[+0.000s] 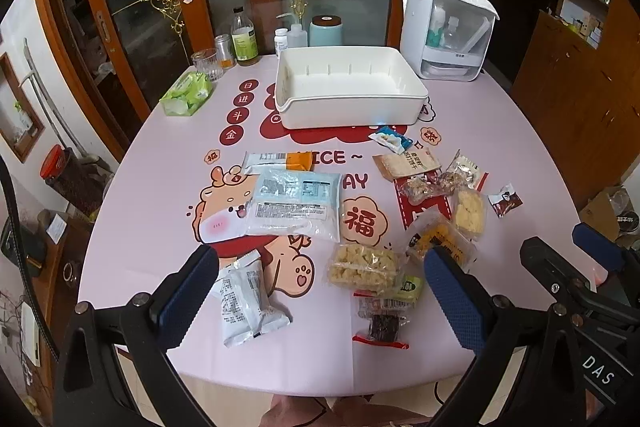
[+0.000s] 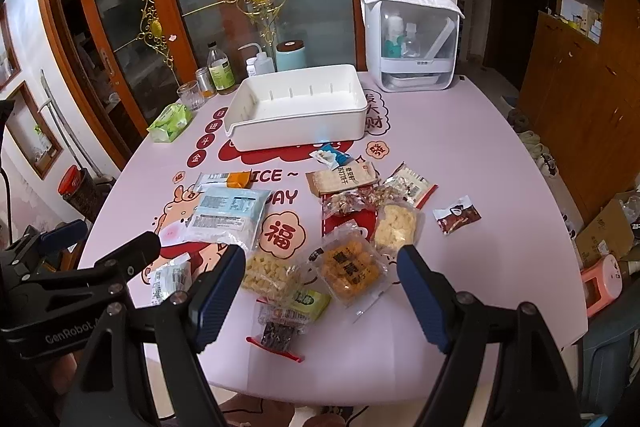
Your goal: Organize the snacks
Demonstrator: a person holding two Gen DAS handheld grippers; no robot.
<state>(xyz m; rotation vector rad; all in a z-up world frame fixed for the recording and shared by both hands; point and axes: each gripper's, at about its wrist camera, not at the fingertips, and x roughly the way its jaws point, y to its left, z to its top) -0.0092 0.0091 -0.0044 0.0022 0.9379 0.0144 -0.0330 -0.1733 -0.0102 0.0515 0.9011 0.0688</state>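
Observation:
Several snack packets lie scattered on the pink table [image 1: 168,163]. A large pale blue packet [image 1: 294,203] lies at the centre, a puffed rice bar [image 1: 362,267] and an orange cake packet [image 2: 350,267] nearer me, a dark jelly packet [image 2: 280,333] at the front. An empty white bin [image 1: 348,91] [image 2: 300,107] stands at the back. My left gripper [image 1: 320,291] is open above the near snacks, holding nothing. My right gripper [image 2: 322,291] is open and empty above the rice bar and cake packet.
A white appliance [image 1: 444,31] stands at the back right. Bottles, a glass [image 1: 206,65] and a teal canister [image 1: 326,29] line the back edge. A green wipes pack [image 1: 186,93] lies at back left. A small red candy packet [image 2: 458,217] lies at the right.

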